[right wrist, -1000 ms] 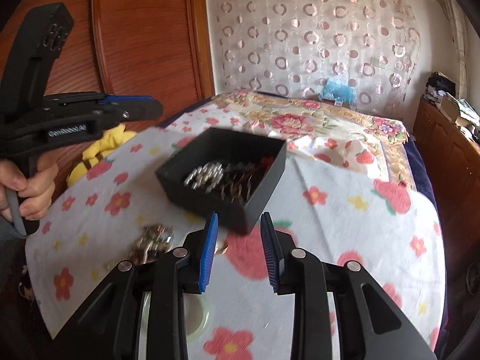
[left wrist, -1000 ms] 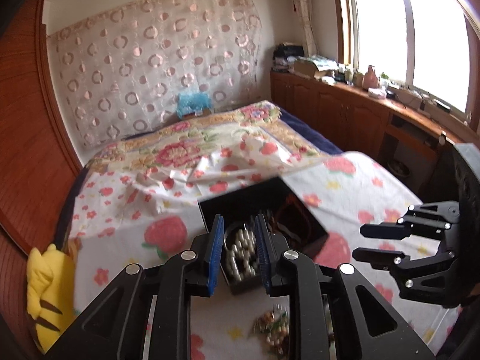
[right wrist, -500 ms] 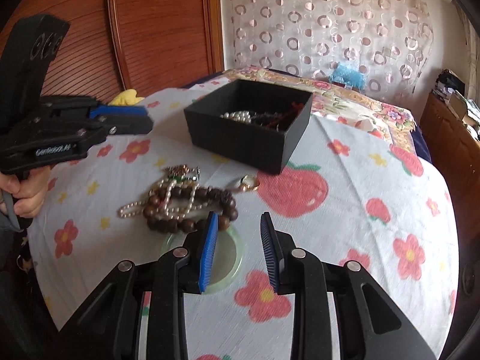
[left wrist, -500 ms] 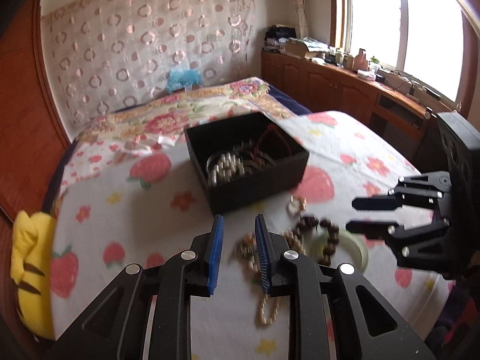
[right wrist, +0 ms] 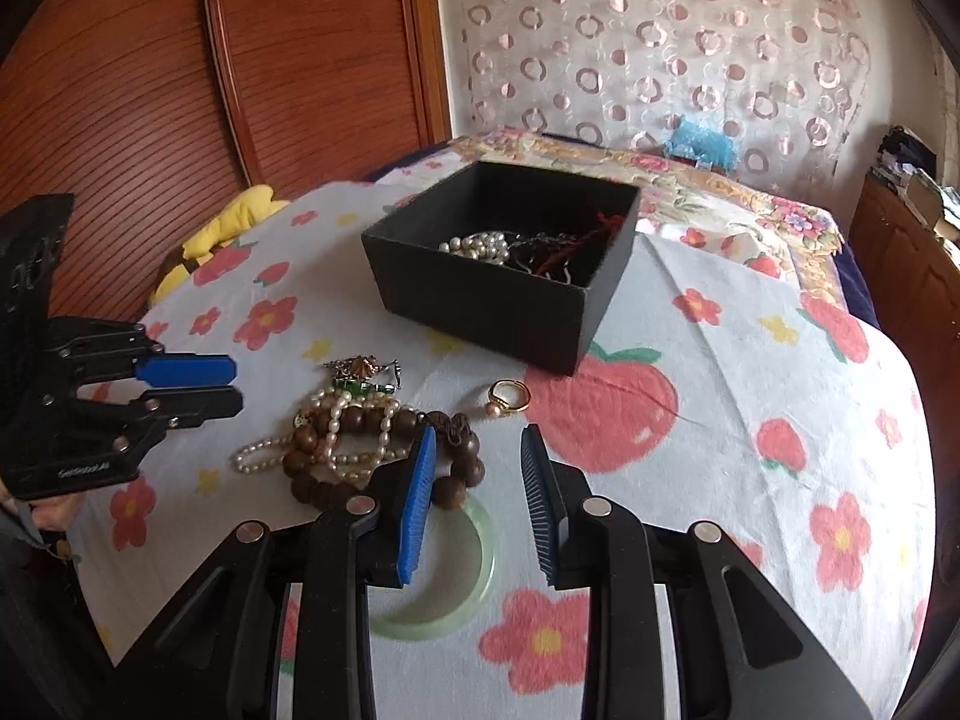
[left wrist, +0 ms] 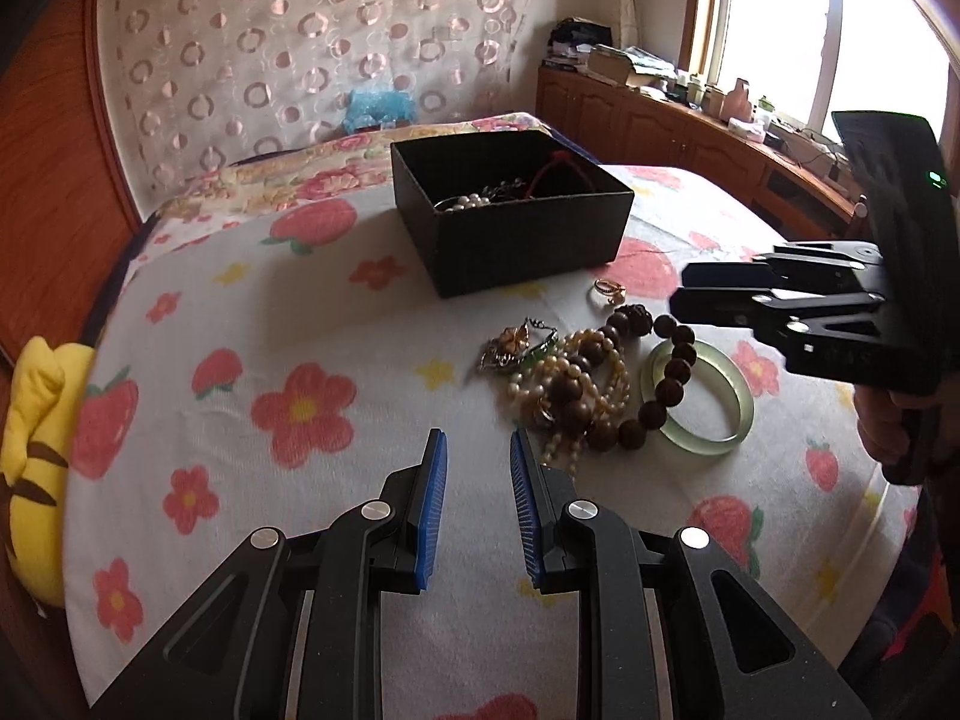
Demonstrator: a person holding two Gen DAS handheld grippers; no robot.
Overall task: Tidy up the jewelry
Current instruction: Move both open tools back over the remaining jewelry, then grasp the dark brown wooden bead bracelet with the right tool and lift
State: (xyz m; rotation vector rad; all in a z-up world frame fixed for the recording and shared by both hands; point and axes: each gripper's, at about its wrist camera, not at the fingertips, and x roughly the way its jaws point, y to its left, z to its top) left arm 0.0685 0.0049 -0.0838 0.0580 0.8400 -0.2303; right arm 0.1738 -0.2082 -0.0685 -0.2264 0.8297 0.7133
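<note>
A black open box [left wrist: 510,240] [right wrist: 498,300] stands on the flowered cloth, with pearls [right wrist: 480,246] and a red cord inside. In front of it lies a loose pile: a brown wooden bead bracelet [left wrist: 666,378] [right wrist: 318,462], a pearl necklace [left wrist: 558,372] [right wrist: 264,450], a brooch [left wrist: 516,342], a gold ring [left wrist: 609,288] [right wrist: 509,396] and a pale green bangle [left wrist: 708,432] [right wrist: 474,582]. My left gripper [left wrist: 480,444] [right wrist: 234,384] hovers open just left of the pile. My right gripper [right wrist: 478,438] [left wrist: 678,294] hangs open over the beads and bangle. Neither holds anything.
The flowered cloth [left wrist: 300,408] covers a round table whose edge curves close on both sides. A yellow plush toy [left wrist: 36,456] [right wrist: 228,222] lies off the left edge. A bed lies behind the box, and wooden cabinets [left wrist: 660,126] run under the window.
My left gripper has drawn back from above the box and sunk toward the cloth beside the pile. The right gripper has dipped closer to the beads. Both jaws kept their gap.
</note>
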